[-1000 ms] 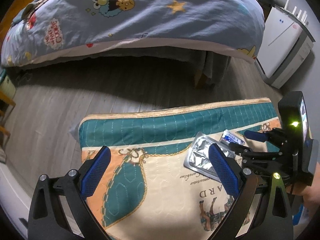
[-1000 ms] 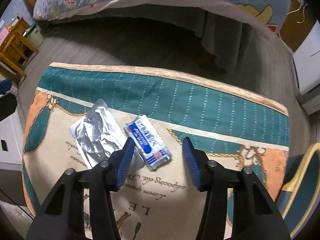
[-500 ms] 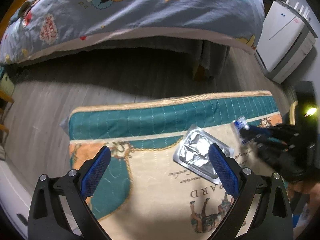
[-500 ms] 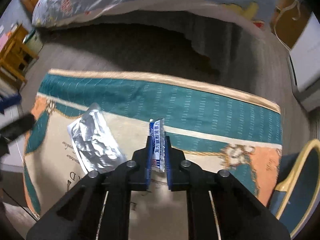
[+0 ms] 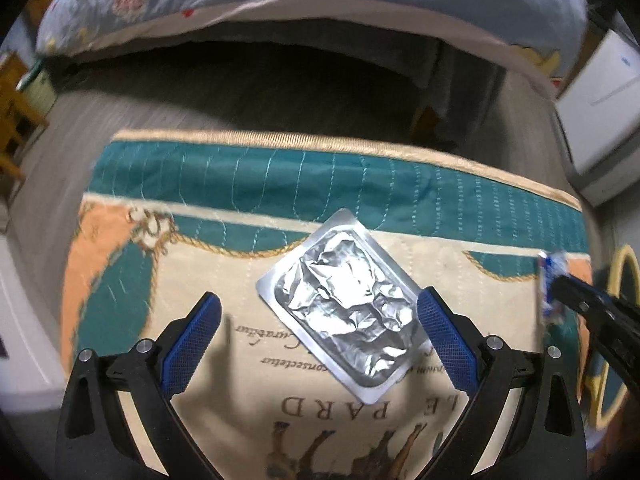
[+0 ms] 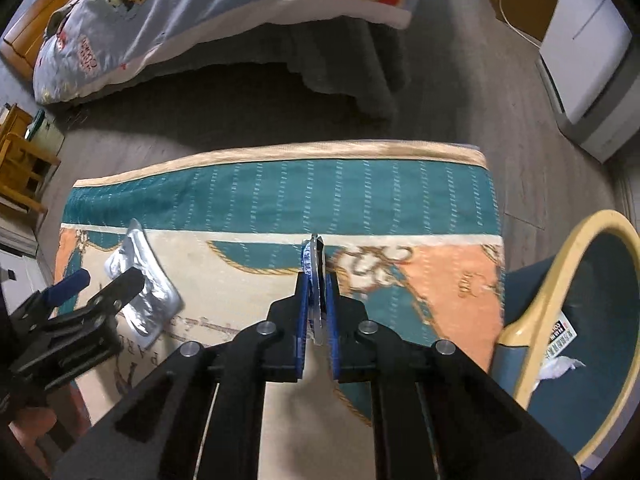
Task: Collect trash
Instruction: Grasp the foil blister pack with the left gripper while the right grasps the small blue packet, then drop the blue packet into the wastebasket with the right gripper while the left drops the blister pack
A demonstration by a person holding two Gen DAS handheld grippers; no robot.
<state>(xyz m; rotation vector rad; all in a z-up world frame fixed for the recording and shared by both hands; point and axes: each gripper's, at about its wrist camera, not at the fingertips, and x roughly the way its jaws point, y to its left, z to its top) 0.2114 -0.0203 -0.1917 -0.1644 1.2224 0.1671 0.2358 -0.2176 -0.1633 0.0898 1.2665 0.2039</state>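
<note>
Wrapper now lifted, fingers clamped.

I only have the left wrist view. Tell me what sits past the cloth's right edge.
Observer: A bin with a yellow rim, paper scraps inside.
Operator: Report the right gripper's hold.
Observer: The right gripper is shut on the blue packet, which stands on edge between the pads.
Operator: Say where my gripper is.
Observer: The left gripper is open over the foil blister, with one finger tip across the foil.
</note>
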